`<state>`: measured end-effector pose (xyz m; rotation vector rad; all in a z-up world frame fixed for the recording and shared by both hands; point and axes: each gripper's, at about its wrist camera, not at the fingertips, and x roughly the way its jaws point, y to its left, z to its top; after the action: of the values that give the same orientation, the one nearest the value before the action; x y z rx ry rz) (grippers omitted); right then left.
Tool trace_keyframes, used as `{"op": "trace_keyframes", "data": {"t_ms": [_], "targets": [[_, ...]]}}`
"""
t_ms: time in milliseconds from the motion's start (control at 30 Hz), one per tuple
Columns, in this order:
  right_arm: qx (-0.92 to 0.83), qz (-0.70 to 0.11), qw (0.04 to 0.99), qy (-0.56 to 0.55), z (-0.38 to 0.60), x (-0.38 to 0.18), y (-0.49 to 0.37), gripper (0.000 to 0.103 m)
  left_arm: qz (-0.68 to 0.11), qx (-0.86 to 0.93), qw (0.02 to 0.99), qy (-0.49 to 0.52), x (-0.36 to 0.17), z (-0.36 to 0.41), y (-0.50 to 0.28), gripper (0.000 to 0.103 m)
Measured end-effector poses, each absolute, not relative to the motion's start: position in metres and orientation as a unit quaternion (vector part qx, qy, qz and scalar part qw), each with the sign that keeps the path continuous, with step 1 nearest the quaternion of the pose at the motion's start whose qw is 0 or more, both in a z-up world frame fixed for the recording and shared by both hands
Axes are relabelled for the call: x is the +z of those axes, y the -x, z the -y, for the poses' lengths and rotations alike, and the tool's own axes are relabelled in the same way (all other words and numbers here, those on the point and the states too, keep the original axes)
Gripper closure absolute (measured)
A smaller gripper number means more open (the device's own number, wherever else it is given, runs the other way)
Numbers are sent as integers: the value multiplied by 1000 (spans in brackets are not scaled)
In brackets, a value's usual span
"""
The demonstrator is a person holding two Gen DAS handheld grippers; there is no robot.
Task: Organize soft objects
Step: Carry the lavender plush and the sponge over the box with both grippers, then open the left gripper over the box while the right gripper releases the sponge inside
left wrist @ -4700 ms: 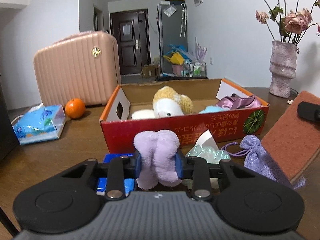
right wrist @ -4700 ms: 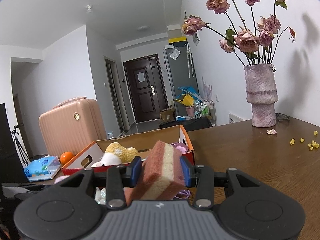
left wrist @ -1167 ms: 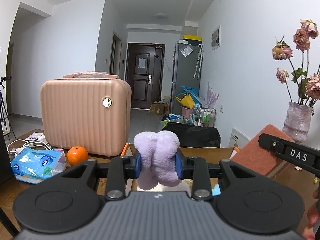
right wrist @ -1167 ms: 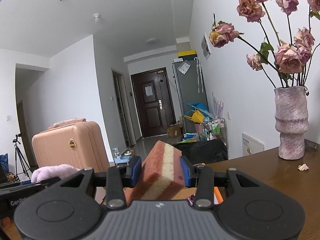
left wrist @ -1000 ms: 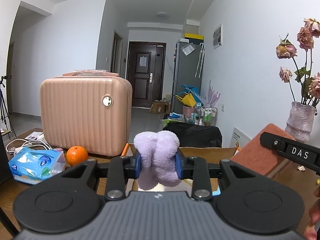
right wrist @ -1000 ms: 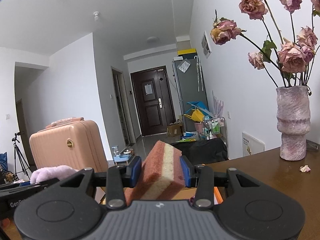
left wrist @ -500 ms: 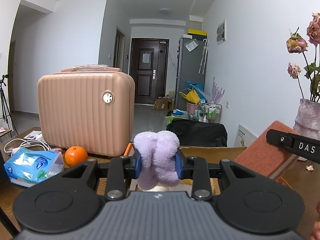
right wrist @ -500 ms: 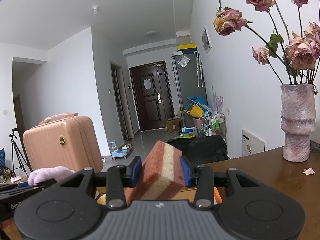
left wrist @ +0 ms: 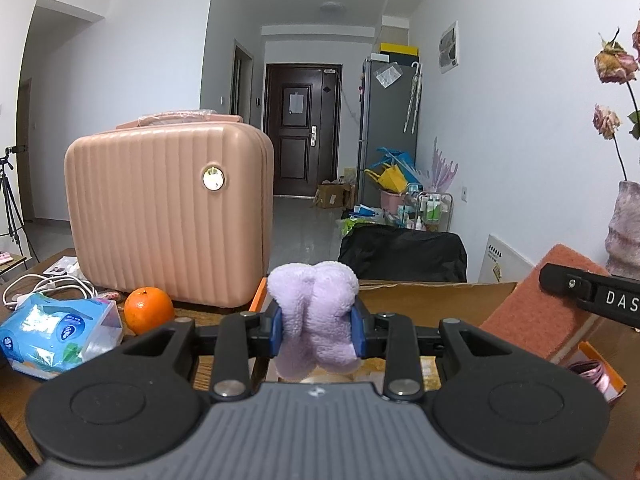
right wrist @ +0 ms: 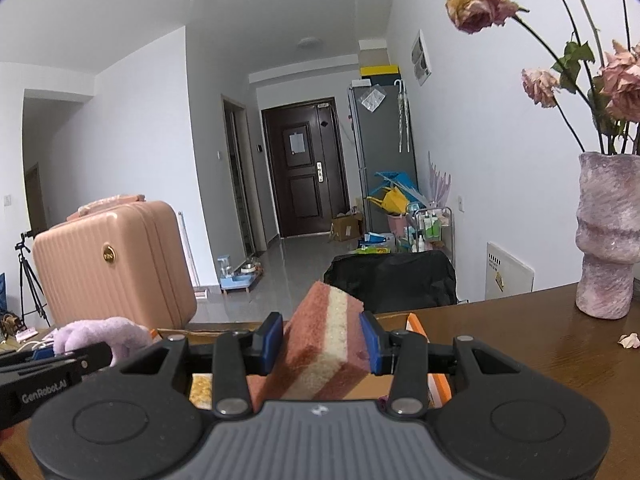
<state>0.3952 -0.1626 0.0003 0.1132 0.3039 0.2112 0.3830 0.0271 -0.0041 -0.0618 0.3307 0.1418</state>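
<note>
Left wrist view. The left gripper (left wrist: 317, 330) had its jaws clenched on a lilac plush toy (left wrist: 314, 316), squeezed between the two blue pads, held above the near part of an open cardboard box (left wrist: 428, 300). The box's brown far wall showed beyond the toy; an orange rim corner (left wrist: 602, 368) lay at the right. The right gripper (left wrist: 592, 294) entered from the right edge, a black finger laid against a rust-coloured sponge (left wrist: 536, 312) held over the box's right end. On the tabletop (left wrist: 200, 312) left of the box sat an orange (left wrist: 149, 309), with a blue tissue pack (left wrist: 56, 334) nearer the left edge and white cables behind it. A pink suitcase (left wrist: 168, 216) stood behind the orange.

Right wrist view. The right gripper (right wrist: 320, 346) had its jaws grasping the sponge (right wrist: 324, 344), tilted, with a pale layer between two rust ones, over the box, whose orange edge (right wrist: 416, 324) showed just right of the pads. The lilac plush toy (right wrist: 102, 338) appeared at the left, in the left gripper (right wrist: 56, 364). A mottled pink vase (right wrist: 608, 236) with dried roses stood near the tabletop's (right wrist: 540, 344) far right edge, a fallen petal (right wrist: 629, 340) beside it.
</note>
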Motion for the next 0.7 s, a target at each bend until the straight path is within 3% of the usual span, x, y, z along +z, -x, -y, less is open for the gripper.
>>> {"op": "trace_keyframes", "data": {"t_ms": [700], "targets": [[103,-191,974,-62,161,-31,-412,62,-188,63,980,9,-23,-23,-396,70]]}}
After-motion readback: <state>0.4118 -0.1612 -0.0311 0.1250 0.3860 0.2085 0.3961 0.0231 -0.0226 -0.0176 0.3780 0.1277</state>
